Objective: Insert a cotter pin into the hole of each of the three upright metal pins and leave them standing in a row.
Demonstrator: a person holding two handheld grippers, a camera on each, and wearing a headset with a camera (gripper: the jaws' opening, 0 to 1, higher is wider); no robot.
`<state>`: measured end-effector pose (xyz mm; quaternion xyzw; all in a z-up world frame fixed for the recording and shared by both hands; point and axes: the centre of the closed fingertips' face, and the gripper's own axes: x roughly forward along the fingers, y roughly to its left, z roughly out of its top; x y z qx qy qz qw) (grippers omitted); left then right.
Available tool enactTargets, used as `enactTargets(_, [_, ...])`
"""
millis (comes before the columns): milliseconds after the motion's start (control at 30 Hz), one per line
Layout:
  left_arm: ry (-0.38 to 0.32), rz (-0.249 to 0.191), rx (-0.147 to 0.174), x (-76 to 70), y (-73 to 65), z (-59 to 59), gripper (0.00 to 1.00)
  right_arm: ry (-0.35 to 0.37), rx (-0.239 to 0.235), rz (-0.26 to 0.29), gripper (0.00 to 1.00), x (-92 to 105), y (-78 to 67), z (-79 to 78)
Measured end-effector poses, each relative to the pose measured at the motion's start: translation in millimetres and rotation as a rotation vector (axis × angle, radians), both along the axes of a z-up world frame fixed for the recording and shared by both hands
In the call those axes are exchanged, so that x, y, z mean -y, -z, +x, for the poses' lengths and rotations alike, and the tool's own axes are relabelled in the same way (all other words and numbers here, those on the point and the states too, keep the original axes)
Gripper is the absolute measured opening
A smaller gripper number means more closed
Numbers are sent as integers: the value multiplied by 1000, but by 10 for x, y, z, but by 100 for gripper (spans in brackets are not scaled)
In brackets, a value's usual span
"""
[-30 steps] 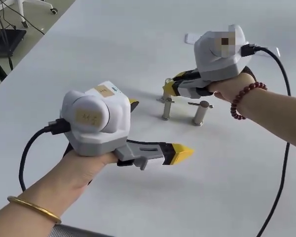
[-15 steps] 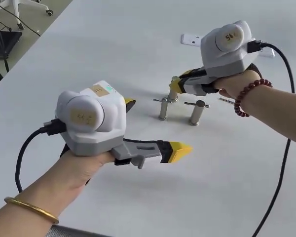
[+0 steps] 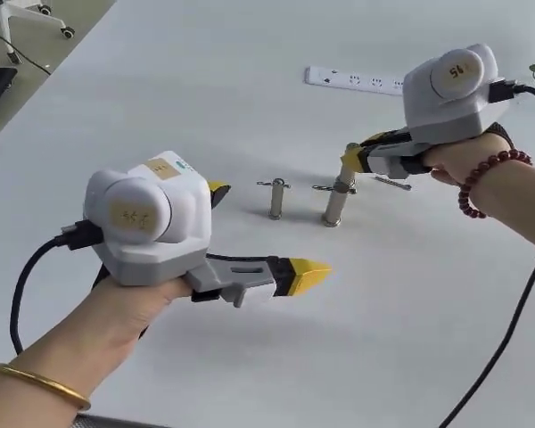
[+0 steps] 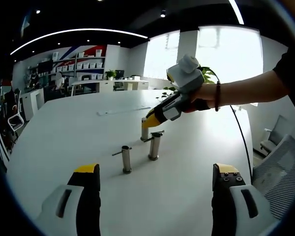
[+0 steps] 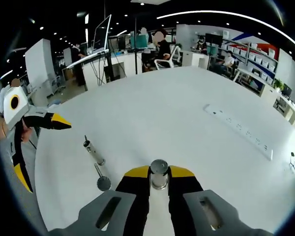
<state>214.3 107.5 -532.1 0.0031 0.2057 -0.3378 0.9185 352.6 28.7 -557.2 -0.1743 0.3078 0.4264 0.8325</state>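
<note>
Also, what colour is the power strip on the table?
The power strip is white; the head view shows it best.

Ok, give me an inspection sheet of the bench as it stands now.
Surface: white matte workbench.
Job's things: near steel pin and middle steel pin stand upright, each with a cotter pin crosswise; far steel pin is held; whether it has a cotter pin cannot be told.
Clutter: white power strip; loose thin cotter pin.
Grippers: left gripper open, empty; right gripper fingers closed on far steel pin.
Cables: black cable from each gripper.
Surroundings: office desks, seated people.
</note>
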Motion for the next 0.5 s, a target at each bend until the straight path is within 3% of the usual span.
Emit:
enactTargets(200, [3,5,1,-4,-3,-2,95,42,-1,-4,7,238,-9,17])
enactTargets(500, [-9,10,7,-44,-19,18,94,80,-3,-16,7,459,-45,-143])
